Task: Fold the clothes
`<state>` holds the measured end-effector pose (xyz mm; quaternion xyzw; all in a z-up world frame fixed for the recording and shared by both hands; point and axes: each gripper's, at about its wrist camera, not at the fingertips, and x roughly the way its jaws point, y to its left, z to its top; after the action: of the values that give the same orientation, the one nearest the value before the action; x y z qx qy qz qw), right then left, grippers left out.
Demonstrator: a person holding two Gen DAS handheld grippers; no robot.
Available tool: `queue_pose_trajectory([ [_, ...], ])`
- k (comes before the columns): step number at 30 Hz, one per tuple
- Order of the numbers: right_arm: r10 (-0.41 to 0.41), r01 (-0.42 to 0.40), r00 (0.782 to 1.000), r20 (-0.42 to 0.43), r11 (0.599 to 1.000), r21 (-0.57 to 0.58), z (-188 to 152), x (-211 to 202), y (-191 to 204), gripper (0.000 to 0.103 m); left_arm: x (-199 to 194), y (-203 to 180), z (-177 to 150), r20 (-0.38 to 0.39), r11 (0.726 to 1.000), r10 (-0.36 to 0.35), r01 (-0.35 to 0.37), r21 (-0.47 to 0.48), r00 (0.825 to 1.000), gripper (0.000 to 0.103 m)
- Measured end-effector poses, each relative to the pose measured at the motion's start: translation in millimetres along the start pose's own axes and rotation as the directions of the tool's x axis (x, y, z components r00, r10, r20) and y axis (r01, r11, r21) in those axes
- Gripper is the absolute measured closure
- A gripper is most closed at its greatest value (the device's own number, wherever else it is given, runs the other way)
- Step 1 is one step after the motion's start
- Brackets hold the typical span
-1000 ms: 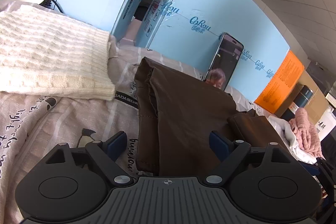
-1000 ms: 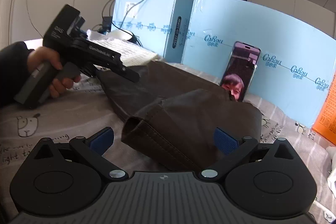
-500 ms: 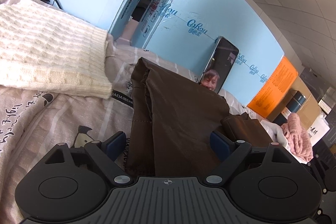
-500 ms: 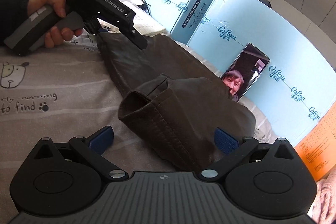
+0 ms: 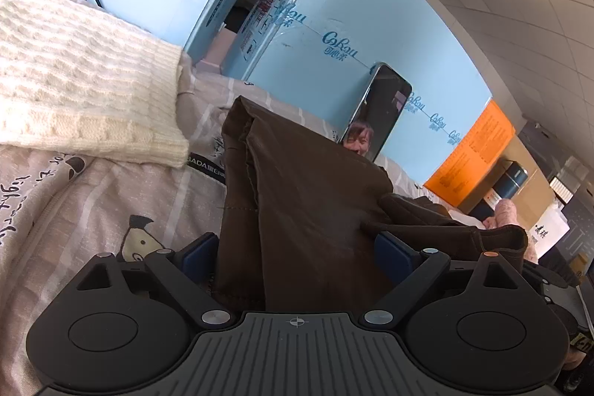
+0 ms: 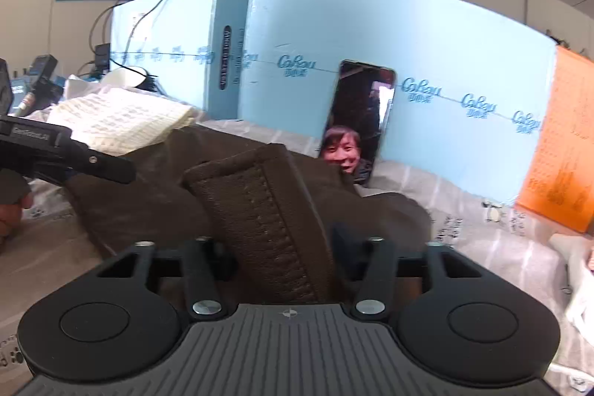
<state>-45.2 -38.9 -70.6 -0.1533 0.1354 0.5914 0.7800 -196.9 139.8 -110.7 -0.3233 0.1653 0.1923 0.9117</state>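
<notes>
Nearest the right wrist camera, the right gripper (image 6: pixel 284 247) stood with its jaws drawn in around a thick, stitched band of the brown garment (image 6: pixel 260 210), probably a waistband or hem; the cloth rose between the fingers and appeared clamped. In the left wrist view, the left gripper (image 5: pixel 297 247) stood with its blue pads (image 5: pixel 198 253) spread wide to either side of the garment's near edge (image 5: pixel 297 210), with no sign of a pinch; cloth lay between the fingers, but whether either pad touched it could not be told.

The garment lay on the printed bedsheet (image 5: pixel 92 203), in long lengthwise layers under the left gripper and heaped into a doubled bulk toward the right. Such a lie would fit either a fold under way or a folded piece being adjusted. The fabric looked to be a medium-weight woven cloth: limp, creasing readily, not slippery, not fragile, and light enough to lift by one edge, though loose layers would likely sag and slide apart. The seamed band and stitched hems were judged the firmest places to take hold, being thicker and less apt to slip from the pads.

Beyond, a cream knitted sweater (image 5: pixel 81 80) lay on the sheet, just beside the garment's far corner. Farthest, a phone (image 6: pixel 360 121) leaned against pale blue boxes (image 6: pixel 427 62), with an orange carton (image 5: pixel 475 151) to the right.
</notes>
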Motion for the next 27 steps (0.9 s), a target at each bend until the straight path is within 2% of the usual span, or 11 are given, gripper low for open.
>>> queue_pose_trajectory([
  [3,-0.027,0.021,0.998,0.065,0.995,0.093,1.9,-9.1,-11.8,0.087,0.5,0.5,0.2,-0.001,1.000,-0.002,0.002,-0.003,1.000,0.010],
  [5,-0.079,0.056,0.989,0.126,0.983,0.175,4.3,-23.1,-24.9,0.088,0.9,0.7,0.0,-0.001,1.000,-0.003,0.003,-0.002,1.000,0.010],
  [9,-0.216,0.139,0.948,0.235,0.942,0.305,5.6,-51.1,-49.0,0.088,1.8,0.7,-0.2,0.000,1.000,-0.003,0.003,0.000,1.000,0.010],
  [12,-0.331,0.215,0.920,0.212,0.875,0.433,-3.3,-65.3,-69.5,0.088,2.2,0.7,-0.4,0.001,1.000,-0.003,0.003,0.000,1.000,0.010],
  [15,-0.439,0.303,0.889,0.131,0.777,0.552,-16.6,-75.2,-88.2,0.076,2.4,1.0,-0.3,0.003,1.000,-0.005,0.005,-0.002,1.000,0.010],
  [17,-0.506,0.362,0.859,0.077,0.706,0.608,-27.1,-79.6,-98.1,0.058,2.2,1.2,-0.7,0.004,1.000,-0.006,0.006,-0.002,1.000,0.010],
  [18,-0.537,0.391,0.842,0.047,0.668,0.634,-32.3,-81.8,-103.0,0.037,2.2,1.5,-0.7,0.005,1.000,-0.007,0.007,-0.003,1.000,0.010],
  [19,-0.567,0.418,0.824,0.017,0.627,0.657,-37.5,-84.0,-107.9,0.024,2.1,1.9,-0.7,0.006,1.000,-0.008,0.008,-0.004,1.000,0.010],
  [22,-0.643,0.492,0.762,-0.079,0.495,0.716,-53.1,-90.5,-122.7,0.013,1.7,3.3,-0.2,0.010,1.000,-0.013,0.013,-0.011,1.000,0.010],
  [25,-0.674,0.559,0.722,-0.159,0.432,0.708,-60.1,-84.7,-127.8,0.013,0.6,4.4,0.5,0.021,1.000,-0.005,0.005,-0.017,1.000,0.009],
  [27,-0.674,0.586,0.712,-0.198,0.414,0.697,-63.1,-79.6,-129.4,0.011,-1.0,5.1,1.2,0.036,1.000,0.006,-0.006,-0.019,0.999,0.010],
])
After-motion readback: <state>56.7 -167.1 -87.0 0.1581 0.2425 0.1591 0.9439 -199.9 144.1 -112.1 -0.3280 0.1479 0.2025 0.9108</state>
